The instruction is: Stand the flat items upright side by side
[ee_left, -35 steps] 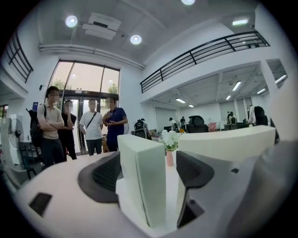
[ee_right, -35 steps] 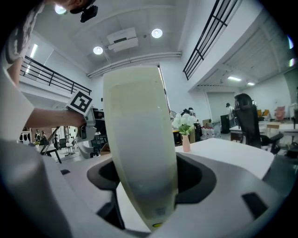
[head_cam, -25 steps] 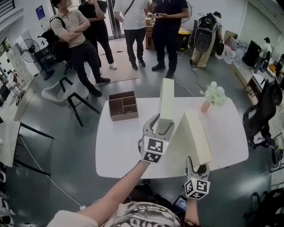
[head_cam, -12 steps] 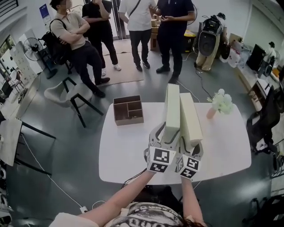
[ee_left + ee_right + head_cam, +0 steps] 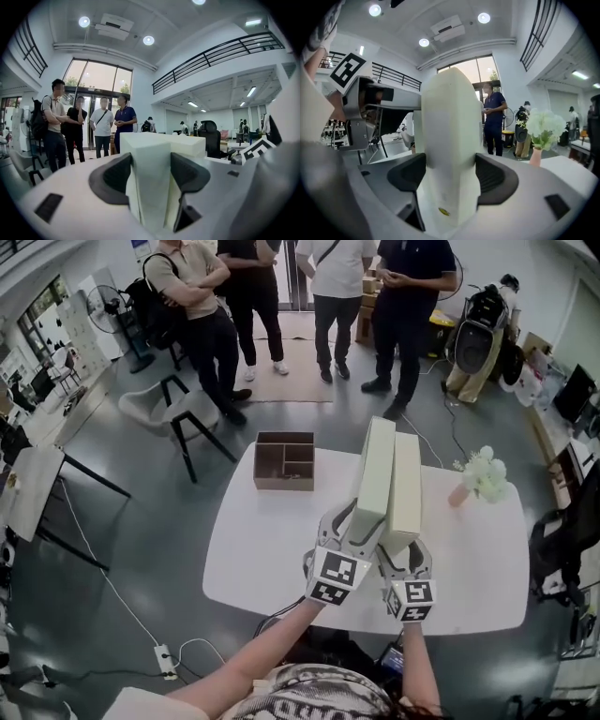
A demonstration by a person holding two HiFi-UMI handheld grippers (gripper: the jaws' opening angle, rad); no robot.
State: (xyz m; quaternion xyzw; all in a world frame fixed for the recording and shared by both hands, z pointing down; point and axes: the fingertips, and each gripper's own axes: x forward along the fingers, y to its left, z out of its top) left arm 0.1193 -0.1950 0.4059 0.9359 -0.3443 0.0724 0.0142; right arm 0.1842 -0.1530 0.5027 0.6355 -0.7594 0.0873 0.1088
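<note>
Two long cream flat boxes stand on edge side by side on the white table [image 5: 262, 549], their broad faces together. My left gripper [image 5: 356, 526] is shut on the near end of the left box [image 5: 375, 470]. My right gripper [image 5: 401, 549] is shut on the near end of the right box [image 5: 406, 486]. In the left gripper view the dark pads press both sides of the left box [image 5: 150, 173]. The right gripper view shows the same hold on the right box [image 5: 450, 140], with the left gripper's body [image 5: 361, 108] close beside it.
An open wooden divided box [image 5: 284, 461] sits at the table's far left corner. A pink vase of white flowers [image 5: 478, 479] stands at the far right. Several people stand beyond the table, and a white chair [image 5: 178, 409] is on the floor at left.
The right gripper has swung its box from a tilt at the right over to upright against the left box. The left gripper has kept its box in place.
</note>
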